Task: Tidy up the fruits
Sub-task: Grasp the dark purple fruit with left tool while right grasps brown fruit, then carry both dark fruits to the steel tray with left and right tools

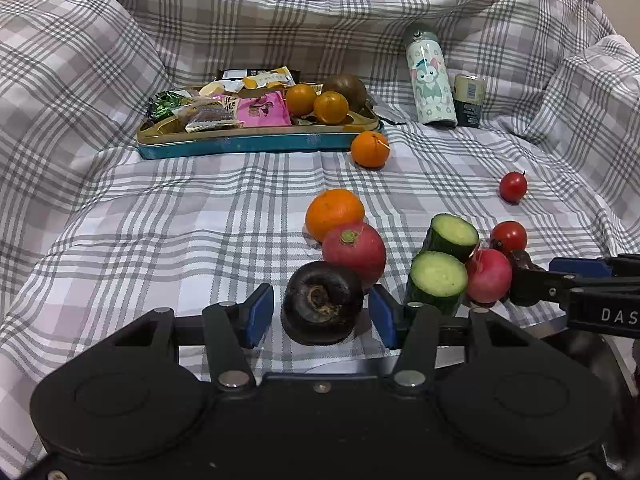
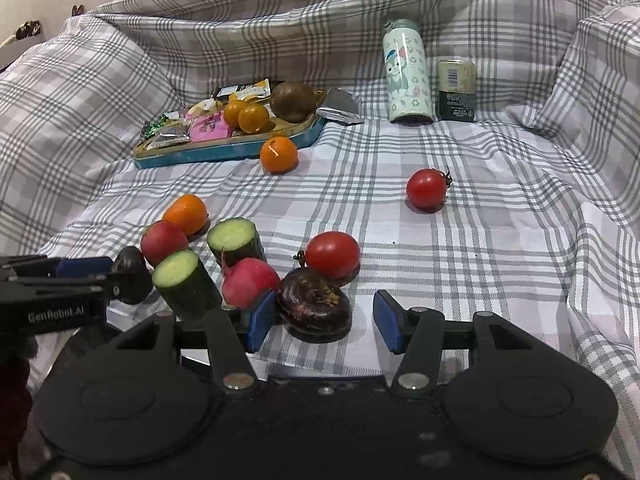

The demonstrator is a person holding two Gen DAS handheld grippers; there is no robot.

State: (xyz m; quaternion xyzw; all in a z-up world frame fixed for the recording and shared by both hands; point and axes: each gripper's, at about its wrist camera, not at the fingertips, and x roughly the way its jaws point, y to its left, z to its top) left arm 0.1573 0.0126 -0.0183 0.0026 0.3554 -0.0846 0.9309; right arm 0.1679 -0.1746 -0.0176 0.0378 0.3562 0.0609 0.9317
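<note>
- Left gripper (image 1: 322,312): jaws spread, straddling a dark water chestnut (image 1: 322,308) on the cloth. Gaps show on both sides, so nothing is pinched yet. It looks lined up for a grab.
- Right gripper (image 2: 322,322): jaws also spread, around a second dark chestnut (image 2: 316,306). The left pad (image 2: 262,320) is touching or nearly touching it, and the right pad sits clear. It is not a grip yet.
- Both tools tilt down toward the cloth, which suits picking low, round items off a soft surface.
- Most loose produce is clustered near the grippers: two cucumber pieces (image 1: 438,280), two radishes (image 1: 354,250), a mandarin (image 1: 334,212) and a tomato (image 1: 509,237).
- A second tomato (image 2: 426,188) sits well apart, and another mandarin (image 1: 370,149) lies just beside the tray.
- The blue tray (image 1: 256,144) at the back already holds two mandarins, a brown fruit and snack packets. My guess is it is the sorting target.
- A bottle (image 1: 430,76) and a can (image 1: 470,100) stand off to the right, out of the way.
- Risk: the chestnuts are squat and round, the plaid sheet (image 1: 160,220) is soft, and a radish crowds each chestnut. An off-centre squeeze could roll them or nudge those neighbours.
</note>
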